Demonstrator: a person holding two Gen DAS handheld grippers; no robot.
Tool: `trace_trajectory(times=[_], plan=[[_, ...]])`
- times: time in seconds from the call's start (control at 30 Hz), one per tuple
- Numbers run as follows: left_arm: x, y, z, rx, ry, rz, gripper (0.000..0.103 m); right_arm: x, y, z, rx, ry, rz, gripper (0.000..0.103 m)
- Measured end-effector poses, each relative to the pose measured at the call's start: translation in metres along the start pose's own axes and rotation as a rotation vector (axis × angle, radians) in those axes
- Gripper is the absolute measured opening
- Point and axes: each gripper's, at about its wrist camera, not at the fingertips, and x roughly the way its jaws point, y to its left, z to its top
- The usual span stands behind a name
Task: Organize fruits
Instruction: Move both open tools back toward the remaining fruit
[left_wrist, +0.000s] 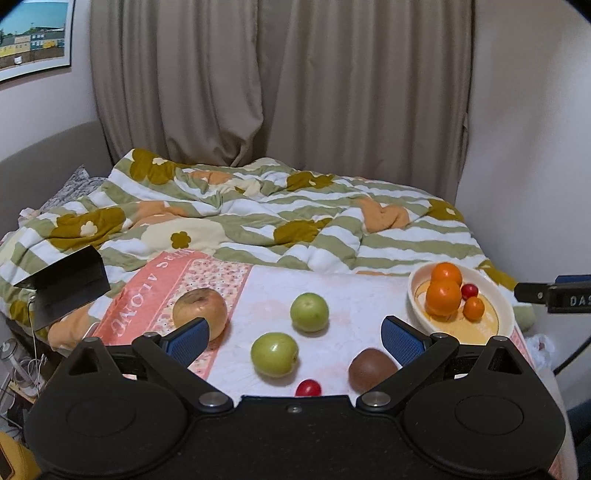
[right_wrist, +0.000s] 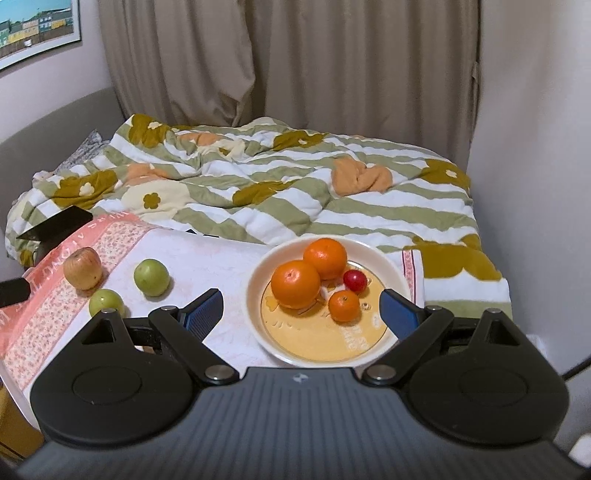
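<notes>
A cream bowl (right_wrist: 384, 334) with a yellow inside holds two big oranges (right_wrist: 295, 283), a small orange (right_wrist: 344, 305) and a red cherry tomato (right_wrist: 355, 280). My right gripper (right_wrist: 301, 310) hovers open just in front of it, nothing between its fingers. On the cloth lie two green fruits (left_wrist: 274, 353), a yellowish apple (left_wrist: 200, 312), a brown kiwi (left_wrist: 371, 370) and a red cherry tomato (left_wrist: 308, 388). My left gripper (left_wrist: 295, 338) stands open over these, empty. The bowl (left_wrist: 508, 314) appears at the right in the left wrist view.
A white and pink cloth (left_wrist: 351, 299) covers the table. Behind it lies a rumpled striped quilt (left_wrist: 258, 214) on a bed, with curtains and walls beyond. A black box (left_wrist: 66, 284) sits at the left edge. The other gripper's tip (left_wrist: 554, 293) pokes in at right.
</notes>
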Motion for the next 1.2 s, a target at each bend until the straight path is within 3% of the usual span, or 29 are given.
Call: trace_trajectory(times=[0.57,0.9,1.07,1.2], plan=[[0.037,0.044,-0.032,0.139,0.060,-0.175,0.101,0.007,0.075,-0.064,0.128,0.076,-0.121,0.103],[0.080,0.046,-0.055,0.203,0.165,-0.277,0.100,0.030,0.104,-0.095,0.162,0.109,-0.159,0.103],[0.099,0.036,-0.064,0.229,0.202,-0.315,0.094,0.042,0.107,-0.106,0.160,0.140,-0.166,0.103],[0.113,0.029,-0.068,0.241,0.232,-0.330,0.079,0.049,0.103,-0.114,0.162,0.157,-0.170,0.103]])
